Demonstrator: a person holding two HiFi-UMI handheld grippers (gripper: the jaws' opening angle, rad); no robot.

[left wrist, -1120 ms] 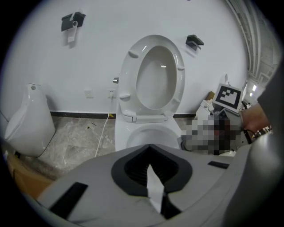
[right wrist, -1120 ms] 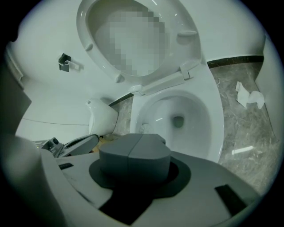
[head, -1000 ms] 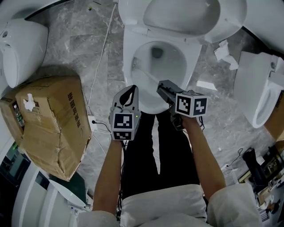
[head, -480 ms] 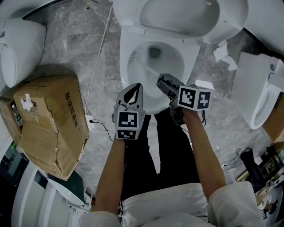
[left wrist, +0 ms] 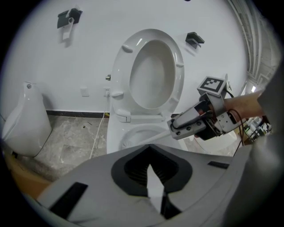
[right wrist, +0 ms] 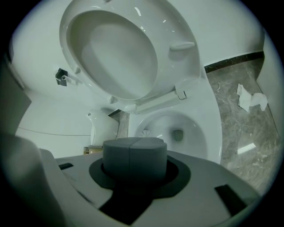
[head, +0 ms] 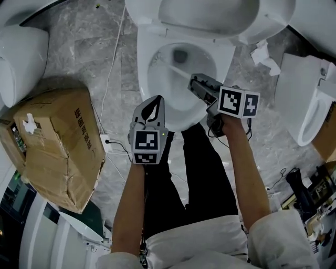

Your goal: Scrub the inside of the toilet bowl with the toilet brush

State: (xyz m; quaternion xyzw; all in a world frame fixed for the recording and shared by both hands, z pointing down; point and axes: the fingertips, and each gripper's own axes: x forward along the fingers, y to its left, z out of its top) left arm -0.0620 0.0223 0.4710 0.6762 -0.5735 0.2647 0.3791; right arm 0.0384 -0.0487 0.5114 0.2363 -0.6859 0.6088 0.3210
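White toilet brush [head: 173, 69] slanting down inside the toilet bowl [head: 143, 58], bristle head against the left inner wall, beside the drain. Grey handle end [right wrist: 134, 157] clamped between the pads of the right gripper [head: 197, 84], over the front rim. Left gripper [head: 156, 102] just beside that rim, fingers pressed together on nothing. Seat lid [head: 210, 16] upright. Cardboard box [head: 58, 142] on the floor, well apart to the left.

Brush [head: 176, 71] lies in the bowl [head: 143, 58] — box [head: 58, 142] left, tissue [head: 265, 55] right.
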